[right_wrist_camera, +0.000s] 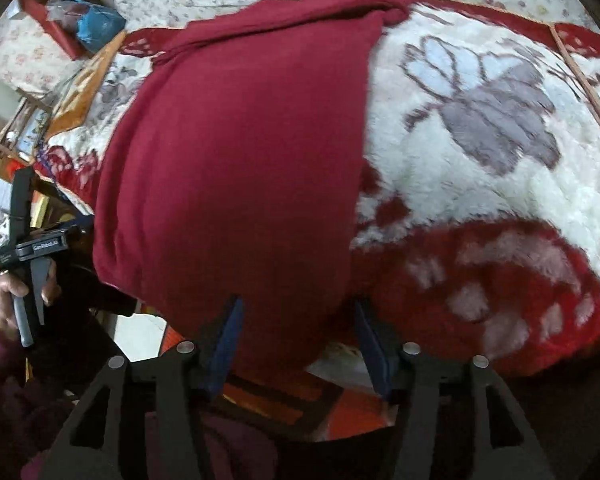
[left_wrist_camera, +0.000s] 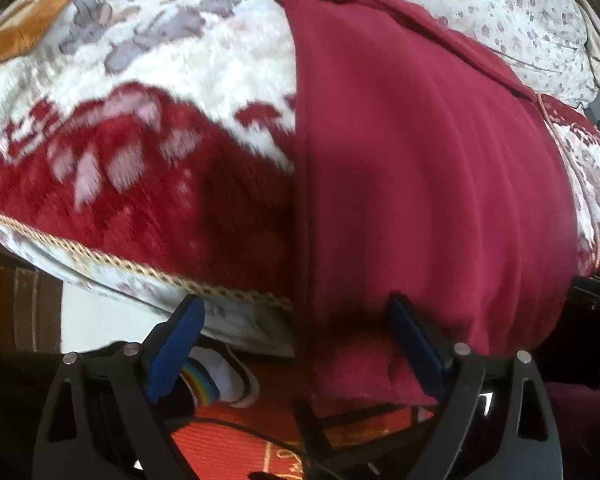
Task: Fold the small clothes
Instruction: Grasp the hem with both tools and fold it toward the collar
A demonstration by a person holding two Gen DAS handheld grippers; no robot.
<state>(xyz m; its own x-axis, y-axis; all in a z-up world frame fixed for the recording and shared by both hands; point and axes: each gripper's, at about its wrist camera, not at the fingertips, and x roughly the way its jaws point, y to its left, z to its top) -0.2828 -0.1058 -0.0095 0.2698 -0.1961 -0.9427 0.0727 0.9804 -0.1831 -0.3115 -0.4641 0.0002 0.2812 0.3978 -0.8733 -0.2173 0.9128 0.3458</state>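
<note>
Garment [left_wrist_camera: 420, 168], dark red, lies on the bed blanket [left_wrist_camera: 148, 184], long axis running away from its near edge, hem overhanging. Left gripper [left_wrist_camera: 296, 344] fingers spread at the hem's left corner; right gripper [right_wrist_camera: 296, 344] fingers spread astride the right corner, equally near.
</note>
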